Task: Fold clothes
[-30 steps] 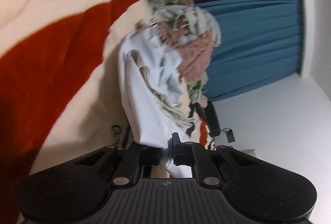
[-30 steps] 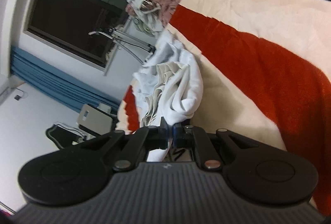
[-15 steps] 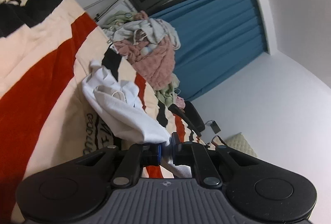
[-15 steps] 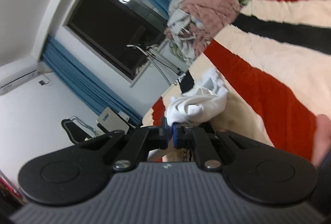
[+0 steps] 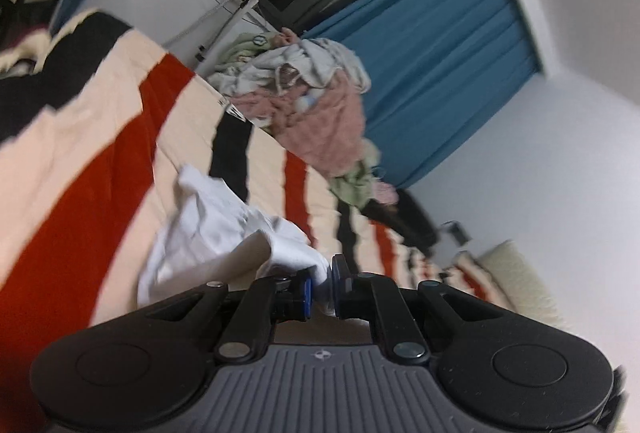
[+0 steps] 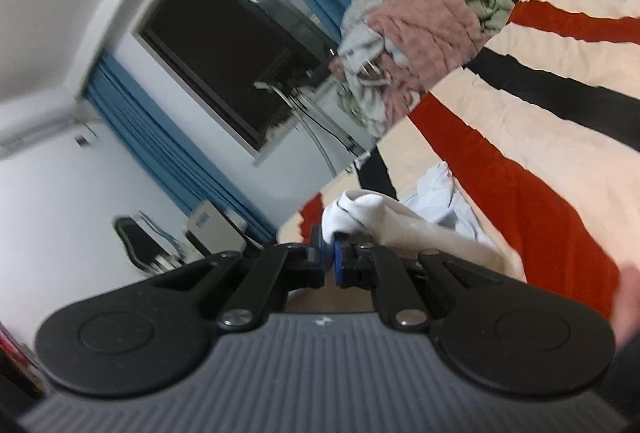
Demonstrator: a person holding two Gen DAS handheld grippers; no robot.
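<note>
The left gripper (image 5: 320,287) pinches one end of a white garment (image 5: 216,229). The right gripper (image 6: 329,257) pinches another end (image 6: 360,209). Both pairs of jaws are closed tight on the cloth. The garment hangs bunched just above the striped blanket (image 5: 100,169), probably held at two ends so it can open out flat. A pile of clothes (image 5: 316,113) waits at the blanket's far edge.

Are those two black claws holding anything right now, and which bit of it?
Yes. Both hold the same white garment: the left gripper pinches a bunched edge, and the right gripper pinches another bunched edge.
</note>
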